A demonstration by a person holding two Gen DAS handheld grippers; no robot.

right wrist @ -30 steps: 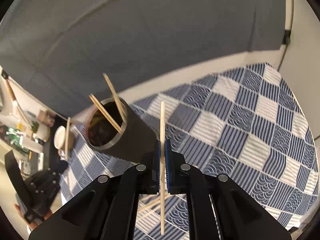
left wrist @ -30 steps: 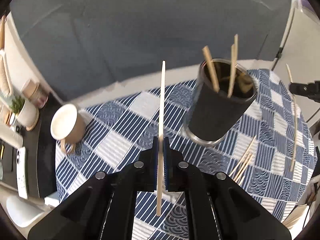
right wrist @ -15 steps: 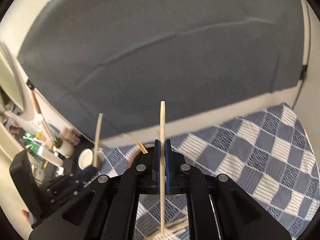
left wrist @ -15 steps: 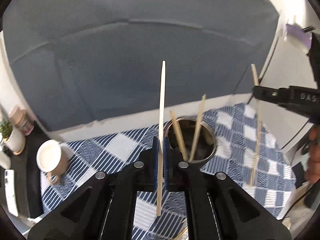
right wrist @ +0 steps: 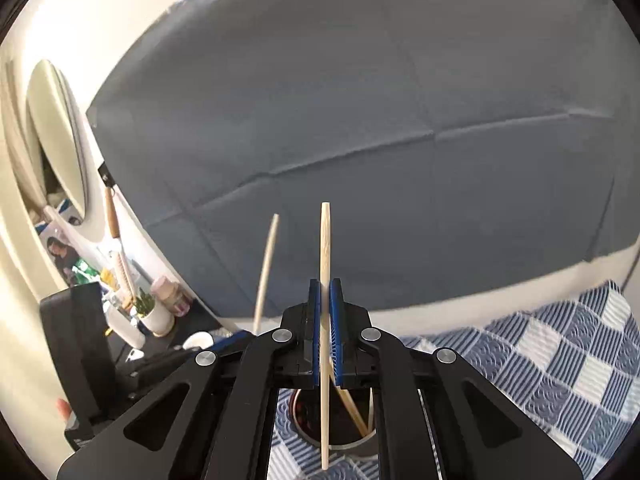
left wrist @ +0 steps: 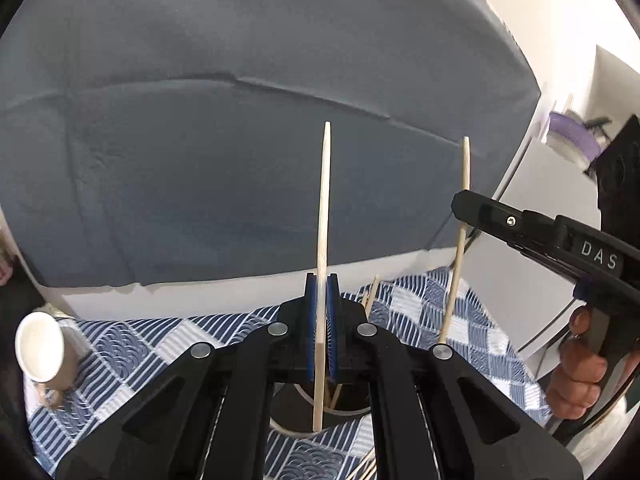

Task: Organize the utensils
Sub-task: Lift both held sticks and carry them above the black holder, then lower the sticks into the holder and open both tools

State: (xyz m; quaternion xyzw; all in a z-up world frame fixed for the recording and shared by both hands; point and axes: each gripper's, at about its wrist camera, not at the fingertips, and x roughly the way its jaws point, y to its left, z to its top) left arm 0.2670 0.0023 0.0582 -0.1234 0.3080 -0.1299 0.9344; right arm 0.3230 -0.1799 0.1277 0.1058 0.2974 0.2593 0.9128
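Observation:
My left gripper [left wrist: 321, 304] is shut on a wooden chopstick [left wrist: 324, 208] held upright, its lower end over the dark metal-rimmed holder cup [left wrist: 304, 404] just below the jaws. My right gripper [right wrist: 325, 308] is shut on another chopstick [right wrist: 325, 248], also upright above the same cup [right wrist: 332, 428], which holds other chopsticks [right wrist: 354, 414]. The right gripper also shows in the left wrist view [left wrist: 464, 204], with its chopstick [left wrist: 460, 240] beside mine. The left gripper's chopstick [right wrist: 266, 268] shows in the right wrist view.
The table has a blue and white checked cloth [left wrist: 132, 352] [right wrist: 560, 360]. A beige mug [left wrist: 42, 354] stands at the left. Loose chopsticks [left wrist: 364, 470] lie on the cloth near the cup. A grey backdrop [left wrist: 240, 140] hangs behind. Shelf clutter and a small plant [right wrist: 150, 312] sit far left.
Both grippers have risen and drawn together over the cup, which has slid from ahead of the jaws to beneath them. Both chopsticks stay gripped.

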